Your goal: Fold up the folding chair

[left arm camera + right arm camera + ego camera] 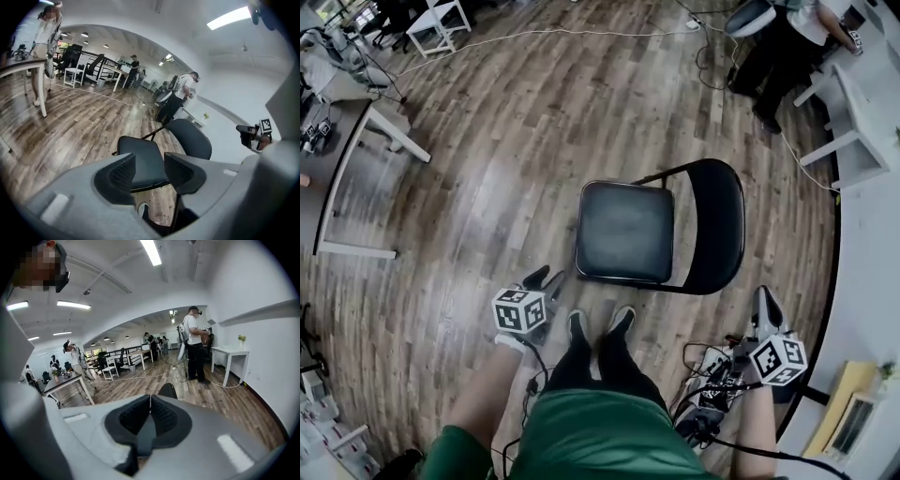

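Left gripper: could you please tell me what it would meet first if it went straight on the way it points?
Probably the folding chair's seat, near its front edge: it shows between the open jaws of the left gripper, though depth is unclear.

Black folding chair [656,230] stands unfolded on the wooden floor.

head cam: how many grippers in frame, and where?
2. The left gripper is at lower left, near the front corner of the folding chair, jaws apart and empty. The right gripper is at lower right, below the backrest, jaws shut. Neither is hidden.
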The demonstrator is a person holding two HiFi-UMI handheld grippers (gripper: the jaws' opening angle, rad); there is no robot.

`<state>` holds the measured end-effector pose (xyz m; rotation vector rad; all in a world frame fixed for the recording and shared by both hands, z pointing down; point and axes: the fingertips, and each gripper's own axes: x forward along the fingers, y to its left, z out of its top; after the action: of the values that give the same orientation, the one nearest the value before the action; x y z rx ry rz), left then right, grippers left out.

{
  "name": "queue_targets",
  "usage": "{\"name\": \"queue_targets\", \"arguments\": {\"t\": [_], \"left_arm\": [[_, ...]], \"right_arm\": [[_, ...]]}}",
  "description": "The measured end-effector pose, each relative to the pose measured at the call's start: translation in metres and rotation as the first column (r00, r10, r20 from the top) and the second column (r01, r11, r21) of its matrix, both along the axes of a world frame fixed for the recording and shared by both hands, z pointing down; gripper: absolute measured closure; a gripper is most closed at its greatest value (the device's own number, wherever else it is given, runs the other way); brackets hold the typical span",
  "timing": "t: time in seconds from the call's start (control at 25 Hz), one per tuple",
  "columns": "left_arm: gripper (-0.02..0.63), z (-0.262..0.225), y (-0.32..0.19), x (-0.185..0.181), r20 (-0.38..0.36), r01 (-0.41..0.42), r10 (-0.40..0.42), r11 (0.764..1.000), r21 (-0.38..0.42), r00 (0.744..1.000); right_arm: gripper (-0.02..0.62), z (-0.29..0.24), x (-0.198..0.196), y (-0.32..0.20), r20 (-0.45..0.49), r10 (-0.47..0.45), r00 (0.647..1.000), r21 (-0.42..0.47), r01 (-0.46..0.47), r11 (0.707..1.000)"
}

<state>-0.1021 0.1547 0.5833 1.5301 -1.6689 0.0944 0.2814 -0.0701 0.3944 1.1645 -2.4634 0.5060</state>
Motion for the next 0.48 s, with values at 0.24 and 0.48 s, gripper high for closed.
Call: {"name": "queue_targets", "arguments": {"t": [0.24,0.48], "left_arm": [[0.355,0.033,-0.027,-0.005,-0.01,0.024,-0.025,0.998,-0.059,1.0],[0.325,0.083,-0.052,-0.02,-0.063,0.057,-0.061,0.996,-0.071,0.996]], "right_arm": [[0.538,0.019,-0.014,-0.061,0.015,-0.077,0.997,-0.041,0.078,0.996],[0.446,0.055,-0.021,-0.095,-0.036,-0.101,0.994,-0.113,0.096,0.989]]}}
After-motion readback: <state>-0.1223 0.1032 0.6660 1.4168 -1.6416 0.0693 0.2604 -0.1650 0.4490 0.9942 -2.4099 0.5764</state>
